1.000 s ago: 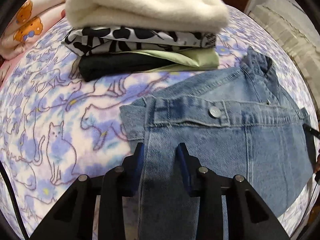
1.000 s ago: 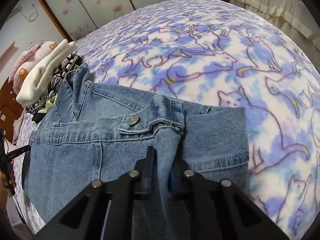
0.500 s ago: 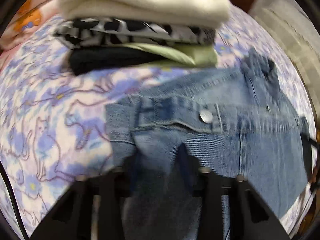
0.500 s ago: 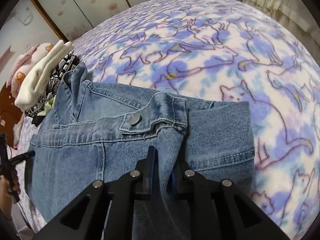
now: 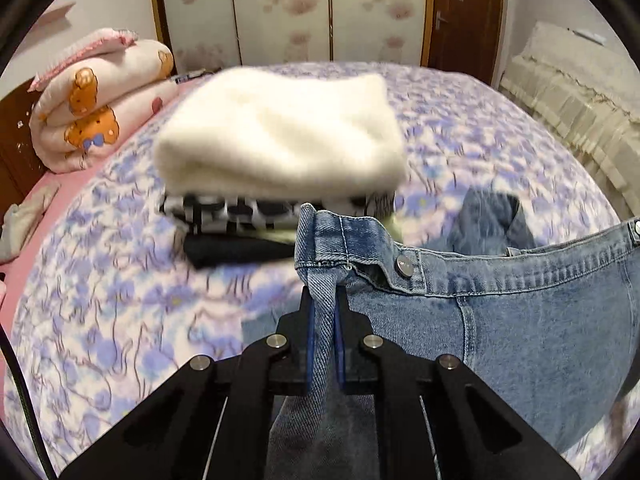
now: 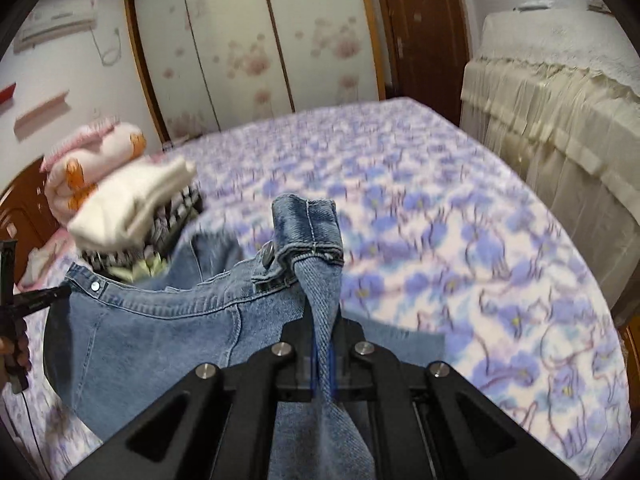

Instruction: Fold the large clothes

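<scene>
A blue denim garment (image 5: 520, 320) with metal snap buttons hangs lifted above the bed between both grippers. In the left wrist view my left gripper (image 5: 323, 300) is shut on a fold of denim just below the garment's left cuff-like corner (image 5: 340, 236). Seen from the right wrist, my right gripper (image 6: 323, 320) is shut on another fold of the denim garment (image 6: 160, 340) under its right corner (image 6: 308, 224). The fabric sags between the two grips. A hand (image 6: 14, 356) holding the left gripper shows at the left edge.
A stack of folded clothes (image 5: 280, 152), cream on top, lies on the purple cat-print bedspread (image 5: 100, 300) just behind the denim. A rolled pink bear quilt (image 5: 92, 108) sits at the headboard. A cream-covered cabinet (image 6: 560, 100) stands right of the bed, with wardrobe doors (image 5: 280, 12) behind.
Both grippers rose and tilted up, lifting the denim off the bed. The left jaws closed onto the fabric; the right jaws stayed pinched on it.
</scene>
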`<state>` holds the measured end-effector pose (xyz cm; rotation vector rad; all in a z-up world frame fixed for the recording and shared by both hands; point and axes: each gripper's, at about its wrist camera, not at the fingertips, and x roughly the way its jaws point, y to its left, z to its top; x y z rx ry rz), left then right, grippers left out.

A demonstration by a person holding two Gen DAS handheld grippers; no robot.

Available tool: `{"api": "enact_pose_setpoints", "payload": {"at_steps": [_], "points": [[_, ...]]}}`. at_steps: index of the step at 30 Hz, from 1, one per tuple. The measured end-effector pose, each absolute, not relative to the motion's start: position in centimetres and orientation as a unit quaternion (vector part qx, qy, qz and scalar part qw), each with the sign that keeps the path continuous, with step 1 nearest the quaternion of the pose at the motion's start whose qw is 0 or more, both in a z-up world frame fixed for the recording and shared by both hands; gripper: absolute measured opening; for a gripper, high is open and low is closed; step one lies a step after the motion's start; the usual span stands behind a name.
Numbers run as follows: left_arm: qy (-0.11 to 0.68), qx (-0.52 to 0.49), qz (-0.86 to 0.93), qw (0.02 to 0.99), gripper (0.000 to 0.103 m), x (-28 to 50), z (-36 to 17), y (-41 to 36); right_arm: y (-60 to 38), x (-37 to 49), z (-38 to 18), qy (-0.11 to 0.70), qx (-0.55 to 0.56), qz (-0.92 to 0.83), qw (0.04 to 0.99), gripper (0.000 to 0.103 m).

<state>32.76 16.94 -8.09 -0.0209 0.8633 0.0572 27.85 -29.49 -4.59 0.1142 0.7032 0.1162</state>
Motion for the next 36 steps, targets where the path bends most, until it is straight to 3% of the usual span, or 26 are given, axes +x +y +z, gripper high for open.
{"api": "enact_pose_setpoints", "payload": {"at_steps": [5, 8, 10, 12, 15, 19, 22, 29, 32, 33, 36], "points": [[0.441, -0.022, 0.047, 0.896, 0.007, 35.8, -11.4, 17.4, -30.5, 31.0, -8.5, 0.382, 0.053, 0.012, 0.923, 0.003], [0.494, 0.004, 0.074, 0.866, 0.010, 37.6, -16.8, 17.1, -31.5, 33.2, -15.1, 0.468, 0.061, -0.024, 0.881, 0.005], [0.517, 0.009, 0.086, 0.851, 0.020, 37.8, -19.4, 17.2, -32.3, 33.4, -17.4, 0.491, 0.095, -0.038, 0.865, 0.011], [0.505, 0.004, 0.089, 0.858, 0.023, 37.4, -19.4, 17.4, -32.9, 33.0, -16.8, 0.484, 0.127, -0.041, 0.865, 0.017], [0.498, 0.011, 0.110, 0.860, 0.039, 36.7, -18.2, 17.7, -33.8, 32.5, -15.3, 0.491, 0.157, -0.054, 0.855, 0.018], [0.451, -0.016, 0.123, 0.884, 0.041, 33.7, -14.9, 17.5, -32.2, 29.9, -11.9, 0.446, 0.149, -0.045, 0.881, 0.018], [0.438, -0.055, 0.084, 0.893, 0.048, 30.8, -13.6, 15.8, -28.3, 28.4, -11.4, 0.447, 0.133, 0.005, 0.885, 0.018], [0.476, -0.006, 0.090, 0.875, 0.048, 27.0, -17.3, 10.9, -17.0, 24.7, -13.4, 0.472, 0.039, 0.111, 0.874, 0.018], [0.469, -0.010, 0.110, 0.876, 0.064, 26.0, -18.9, 12.9, -15.8, 23.6, -15.8, 0.494, -0.030, 0.087, 0.865, 0.018], [0.464, -0.013, 0.121, 0.878, 0.076, 25.6, -19.0, 13.9, -16.6, 23.3, -16.1, 0.494, -0.033, 0.078, 0.865, 0.018], [0.466, -0.003, 0.149, 0.872, 0.078, 24.8, -19.2, 16.3, -21.0, 22.2, -16.5, 0.478, -0.033, 0.024, 0.878, 0.016]]}}
